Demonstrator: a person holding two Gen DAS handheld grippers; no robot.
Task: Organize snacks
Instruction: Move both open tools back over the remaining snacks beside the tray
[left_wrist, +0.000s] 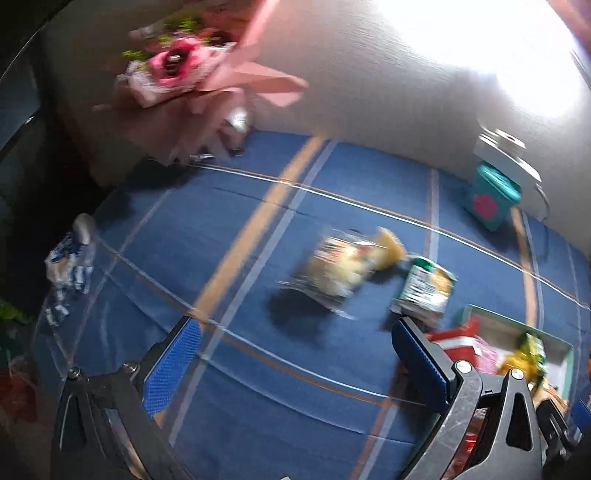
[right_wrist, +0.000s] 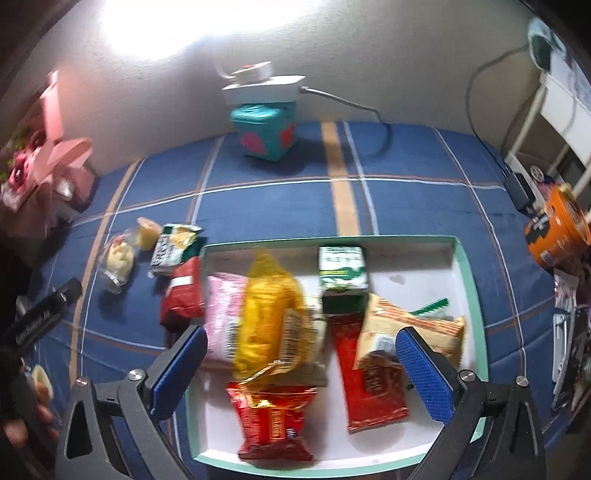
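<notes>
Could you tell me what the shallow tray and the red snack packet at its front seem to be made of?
Tray: likely cardboard, matte white inside with a mint-green edge and thin, straight walls. Red snack packet: probably foil-lined plastic film, glossy, crinkled, with a crimped top seal.

Two close downward wrist views, both over the blue bedspread (left_wrist: 258, 206).

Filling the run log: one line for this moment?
left gripper: open, empty | right gripper: open, above tray | green packet, clear-wrapped snack: outside tray
</notes>
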